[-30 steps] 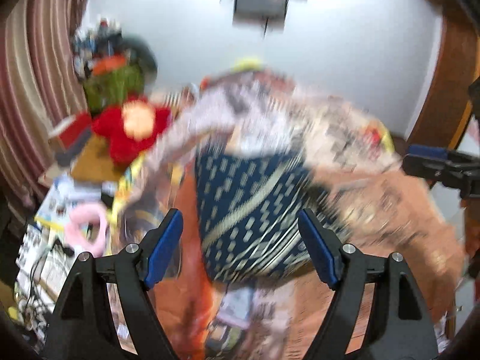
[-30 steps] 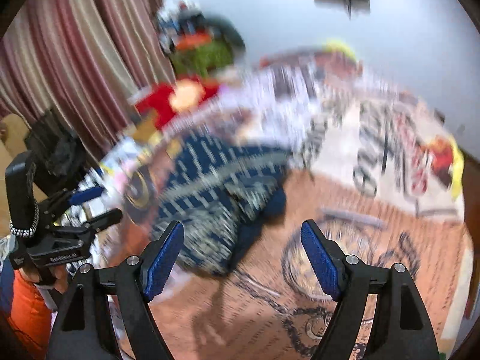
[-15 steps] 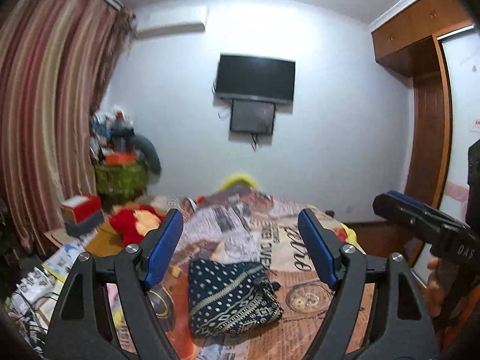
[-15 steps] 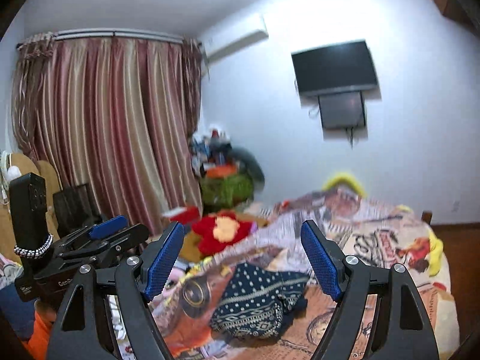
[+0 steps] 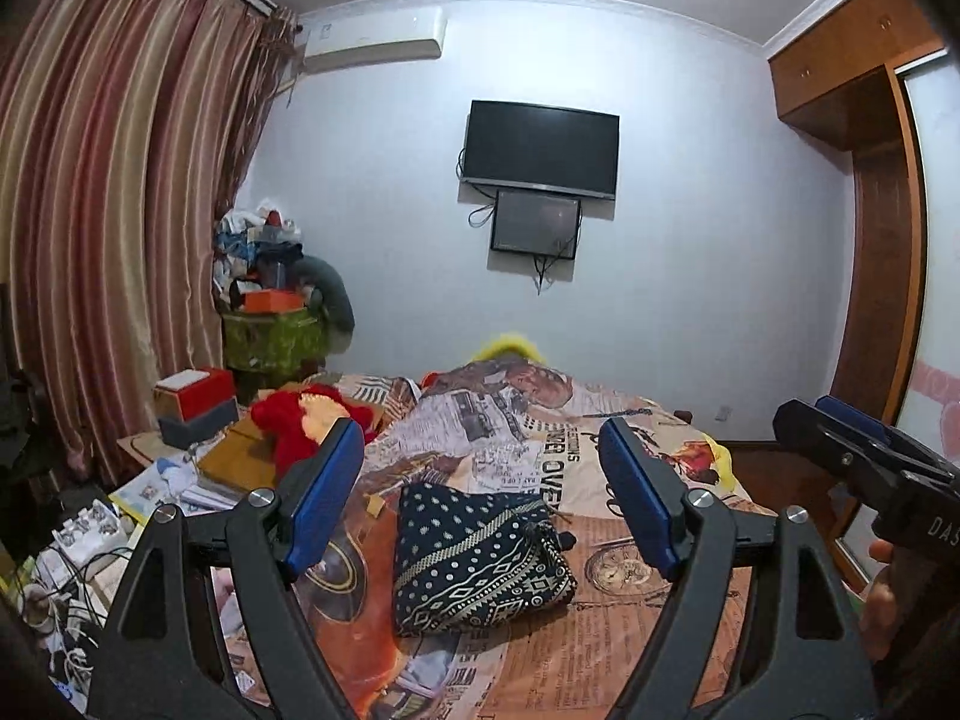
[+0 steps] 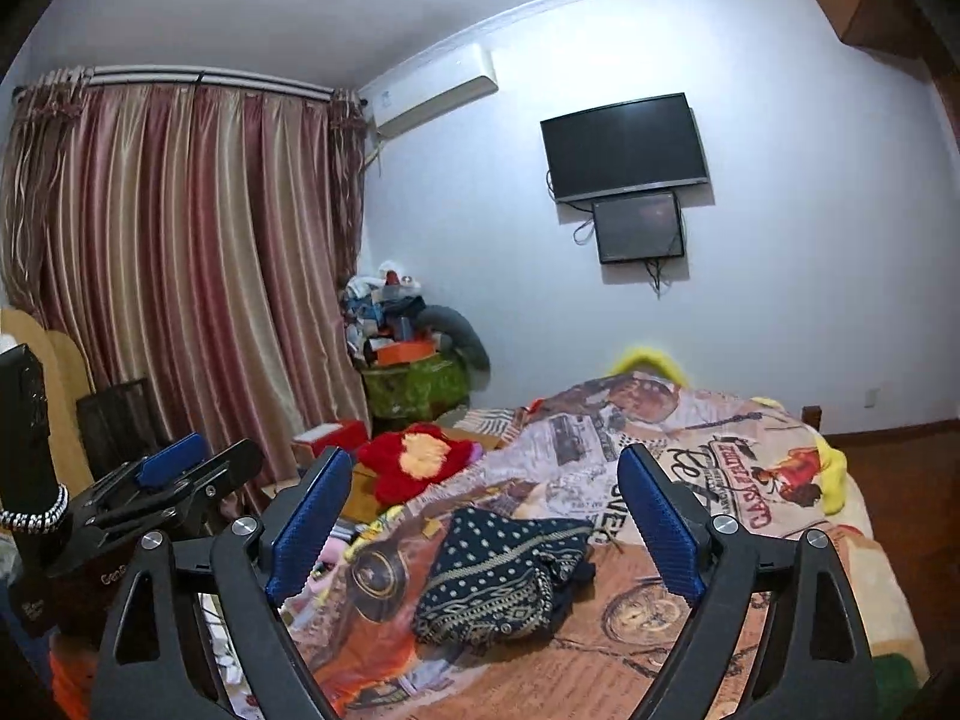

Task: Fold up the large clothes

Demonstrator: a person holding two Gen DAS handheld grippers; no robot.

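A dark blue garment with white dots and patterned bands (image 5: 477, 558) lies folded in a compact bundle on the printed bedspread (image 5: 624, 618). It also shows in the right wrist view (image 6: 501, 573). My left gripper (image 5: 483, 504) is open and empty, raised well above and back from the garment. My right gripper (image 6: 486, 528) is open and empty too, held off the bed. The right gripper shows at the right edge of the left wrist view (image 5: 858, 450); the left gripper shows at the left of the right wrist view (image 6: 174, 474).
A red and yellow plush toy (image 5: 306, 420) and boxes (image 5: 195, 405) crowd the bed's left side, with cables and papers (image 5: 78, 546) below. Striped curtains (image 5: 108, 240) hang left, a wall TV (image 5: 540, 147) faces me, and a wooden wardrobe (image 5: 882, 240) stands right.
Both grippers have pulled up and back from close over the garment to a high view of the room. The garment stays folded on the bed. Little moved in the last half second.
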